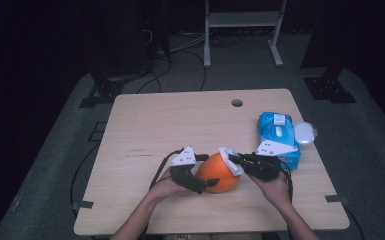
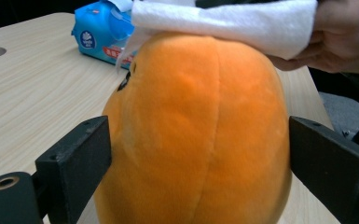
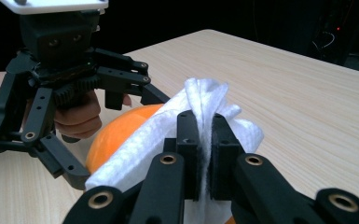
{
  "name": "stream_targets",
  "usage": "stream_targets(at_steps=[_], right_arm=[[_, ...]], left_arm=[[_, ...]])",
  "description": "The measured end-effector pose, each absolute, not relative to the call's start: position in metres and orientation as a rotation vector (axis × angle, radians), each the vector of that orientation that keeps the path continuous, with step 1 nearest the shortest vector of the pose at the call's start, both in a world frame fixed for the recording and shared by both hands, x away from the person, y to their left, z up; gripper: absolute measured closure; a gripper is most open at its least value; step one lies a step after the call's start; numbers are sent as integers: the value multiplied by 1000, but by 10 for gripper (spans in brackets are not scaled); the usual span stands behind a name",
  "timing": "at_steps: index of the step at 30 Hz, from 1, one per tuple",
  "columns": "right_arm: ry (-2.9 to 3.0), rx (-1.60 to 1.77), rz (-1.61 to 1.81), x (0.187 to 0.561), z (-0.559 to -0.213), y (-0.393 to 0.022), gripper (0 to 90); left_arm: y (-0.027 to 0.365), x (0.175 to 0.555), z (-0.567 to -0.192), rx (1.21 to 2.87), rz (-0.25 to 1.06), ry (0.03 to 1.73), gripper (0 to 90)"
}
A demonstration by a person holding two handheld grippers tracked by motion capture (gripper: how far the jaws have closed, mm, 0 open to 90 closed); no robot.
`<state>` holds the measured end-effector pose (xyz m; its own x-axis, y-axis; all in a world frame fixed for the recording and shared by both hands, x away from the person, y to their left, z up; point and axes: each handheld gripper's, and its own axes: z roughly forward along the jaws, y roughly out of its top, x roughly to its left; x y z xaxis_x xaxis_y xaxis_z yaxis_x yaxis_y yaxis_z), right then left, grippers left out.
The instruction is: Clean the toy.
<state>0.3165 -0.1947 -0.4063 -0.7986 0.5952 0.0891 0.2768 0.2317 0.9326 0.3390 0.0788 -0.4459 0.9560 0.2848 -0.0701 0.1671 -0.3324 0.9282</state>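
I am holding a gripper in each hand at the near edge of the table (image 1: 145, 120). My left gripper (image 1: 204, 172) is sitting at about seven o'clock from the table's middle, its jaws standing wide on either side of the orange plush ball (image 1: 219, 173). In the left gripper view the ball (image 2: 196, 135) is bulging between the two black jaws; the left jaw seems to be brushing the plush, the right one is standing just off it, and I cannot tell whether either is pressing, so I am counting this tool as open around the ball. The ball's underside is cut off at the bottom of that view.

My right gripper (image 1: 236, 161) is coming in from five o'clock, its jaws clamped tight on a folded white wipe (image 3: 200, 112). The wipe (image 2: 224, 21) is lying across the top of the ball, hiding the crown. In the right gripper view the ball (image 3: 121, 130) is showing only as an orange patch under the wipe, and the left gripper (image 3: 81, 154) is hiding its far side.

Farther off, at two o'clock, a blue pack of wipes (image 1: 277, 135) is lying, partly covered by my right gripper's grey plate. Just beside it a white lid-like thing (image 1: 305, 133) is too small to make out. A round hole (image 1: 237, 103) is sitting at twelve o'clock near the far edge.
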Motion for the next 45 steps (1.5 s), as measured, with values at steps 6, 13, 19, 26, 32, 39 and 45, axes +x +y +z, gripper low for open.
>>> stream_targets(at_steps=[6,13,19,26,32,39,45], right_arm=[[2220,831,1592,319,-406,-196,841],[2194,847,1610,318,-405,-196,841],[2134,848,1689,316,-396,-201,842],[2175,876,1688,321,-403,-198,841],[2165,848,1670,316,-401,-194,842],[2139,739,1683,301,-384,-181,842],[2168,705,1656,300,-383,-176,841]], left_arm=[[79,341,-453,1934,122,291,83],[76,334,-441,1948,204,288,309],[85,328,-409,1892,209,282,343],[92,329,-401,1906,197,294,348],[92,330,-406,1941,188,302,360],[91,328,-403,1925,189,301,362],[88,328,-406,1947,189,306,362]])
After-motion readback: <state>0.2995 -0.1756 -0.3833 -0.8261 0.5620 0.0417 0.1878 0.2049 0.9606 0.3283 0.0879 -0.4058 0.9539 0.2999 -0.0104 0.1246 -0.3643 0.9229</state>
